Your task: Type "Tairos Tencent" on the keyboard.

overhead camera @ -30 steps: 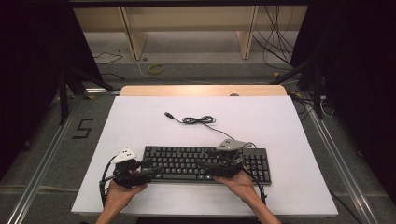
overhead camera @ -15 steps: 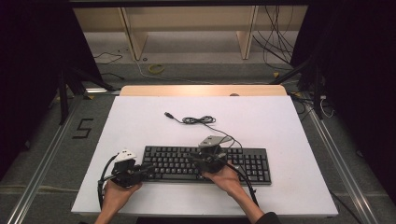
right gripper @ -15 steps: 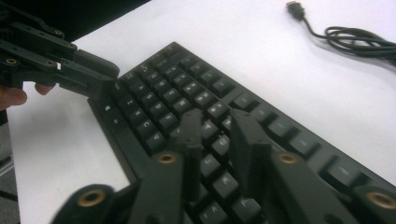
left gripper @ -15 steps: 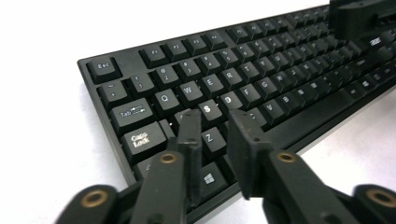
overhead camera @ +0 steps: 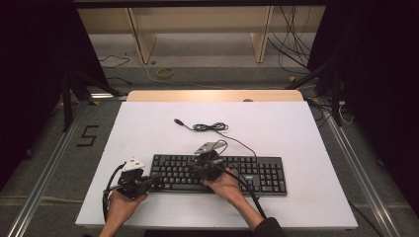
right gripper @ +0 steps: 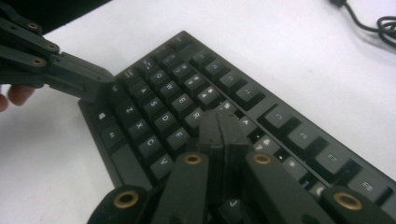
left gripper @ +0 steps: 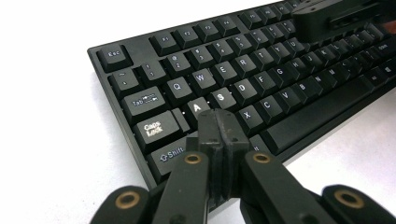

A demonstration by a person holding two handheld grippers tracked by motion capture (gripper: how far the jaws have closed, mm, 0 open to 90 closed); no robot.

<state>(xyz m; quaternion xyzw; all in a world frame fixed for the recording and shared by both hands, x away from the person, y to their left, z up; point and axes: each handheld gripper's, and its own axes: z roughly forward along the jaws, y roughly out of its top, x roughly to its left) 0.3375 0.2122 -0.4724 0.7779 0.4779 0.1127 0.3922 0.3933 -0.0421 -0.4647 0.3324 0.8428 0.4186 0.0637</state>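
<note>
A black keyboard point(overhead camera: 217, 174) lies flat on the white bench point(overhead camera: 148, 133), near the 6 o'clock edge and a little toward 3 o'clock from the middle. Its thin black cable point(overhead camera: 210, 127) runs off toward 12 o'clock and ends in a small loose coil with a plug on the bare bench.

The left gripper point(overhead camera: 154, 178) is at the keyboard's 9 o'clock end. A hand point(overhead camera: 121, 207) holds it from 6 o'clock. In the left gripper view, the left gripper point(left gripper: 219, 128) has its two black jaws pressed tight together. They have just been closing, and nothing is between them. The tip sits over the keys near A and S; I cannot tell if it touches them.

The right gripper point(overhead camera: 195, 170) is over the middle of the keyboard, with a grey plate point(overhead camera: 206, 147) on top. The other hand point(overhead camera: 225, 185) holds it from 5 o'clock. In the right gripper view, the right gripper point(right gripper: 219, 126) has jaws that have just been closing too, and now they are tight together with nothing inside. The tip is over the keys near R. In that view the left gripper's black arms come in from 9 o'clock and reach the keyboard's corner.

The two grippers are near each other but apart.
</note>
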